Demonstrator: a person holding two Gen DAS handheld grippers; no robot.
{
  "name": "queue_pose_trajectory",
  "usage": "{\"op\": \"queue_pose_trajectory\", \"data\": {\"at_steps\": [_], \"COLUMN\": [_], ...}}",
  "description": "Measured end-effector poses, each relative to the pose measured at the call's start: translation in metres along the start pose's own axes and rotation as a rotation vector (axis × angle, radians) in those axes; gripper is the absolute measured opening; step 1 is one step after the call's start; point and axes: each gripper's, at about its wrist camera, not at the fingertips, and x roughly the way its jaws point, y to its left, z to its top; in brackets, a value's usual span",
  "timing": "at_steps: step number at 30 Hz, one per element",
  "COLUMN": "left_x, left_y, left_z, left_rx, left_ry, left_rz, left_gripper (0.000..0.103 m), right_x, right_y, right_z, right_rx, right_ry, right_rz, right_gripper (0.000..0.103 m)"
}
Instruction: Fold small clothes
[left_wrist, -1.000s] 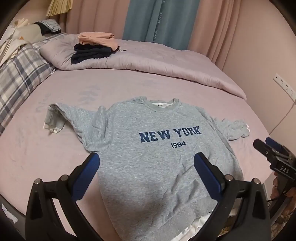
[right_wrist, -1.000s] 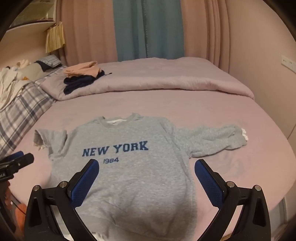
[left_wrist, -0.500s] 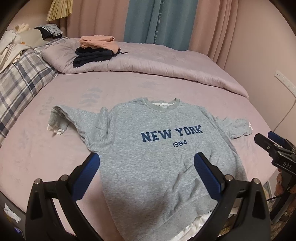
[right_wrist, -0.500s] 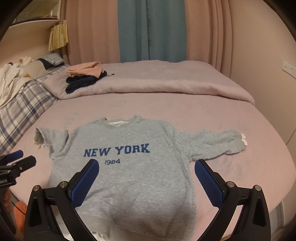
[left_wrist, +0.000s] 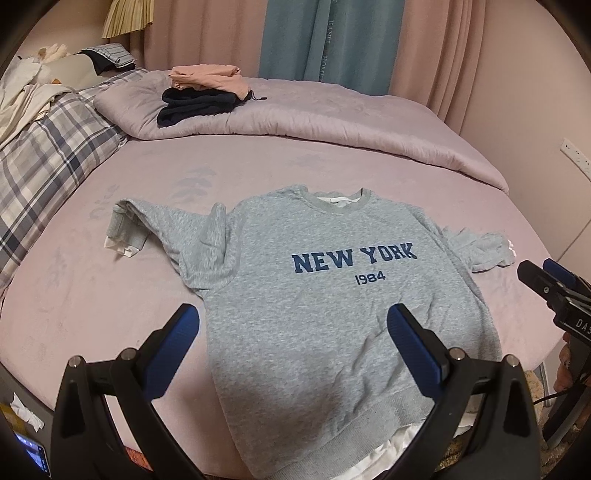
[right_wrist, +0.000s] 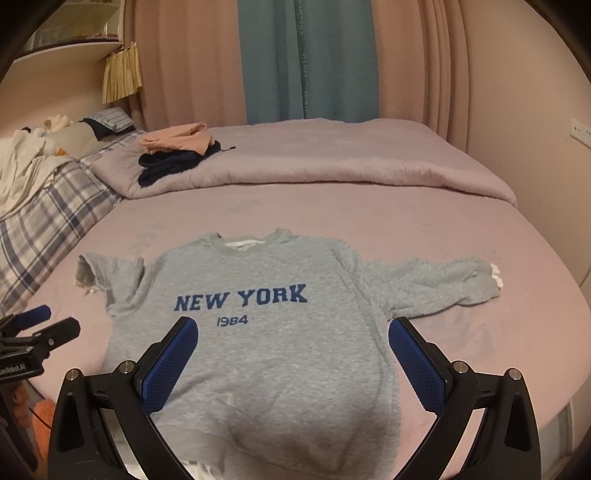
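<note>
A grey "NEW YORK 1984" sweatshirt (left_wrist: 325, 295) lies flat, front up, on the pink bed, hem toward me; it also shows in the right wrist view (right_wrist: 266, 332). Its left sleeve (left_wrist: 147, 225) is bunched and folded short; its right sleeve (right_wrist: 439, 288) stretches out sideways. My left gripper (left_wrist: 293, 325) is open and empty, held above the lower body of the sweatshirt. My right gripper (right_wrist: 293, 338) is open and empty, above the sweatshirt's lower right part. Each gripper shows at the edge of the other's view.
A folded lilac duvet (left_wrist: 332, 114) lies across the back of the bed, with folded pink and navy clothes (left_wrist: 201, 92) stacked on it. A plaid pillow (left_wrist: 44, 155) and loose white cloth lie at the left. Curtains and a wall stand behind; the bed edge is right below me.
Both grippers have risen and pulled back slightly, so the sweatshirt sits a little lower and farther in view. The jaws stay open; the sweatshirt has not moved.
</note>
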Motion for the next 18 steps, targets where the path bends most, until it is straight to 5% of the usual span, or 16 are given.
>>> {"op": "queue_pose_trajectory", "data": {"at_steps": [18], "left_x": [-0.003], "left_y": [0.003], "left_z": [0.004], "left_rx": [-0.009], "left_ry": [-0.129], "left_rz": [0.016], "left_gripper": [0.102], "right_x": [-0.01], "right_y": [0.0], "right_z": [0.018], "right_rx": [0.009], "right_ry": [-0.165], "right_rz": [0.047], "right_gripper": [0.102]}}
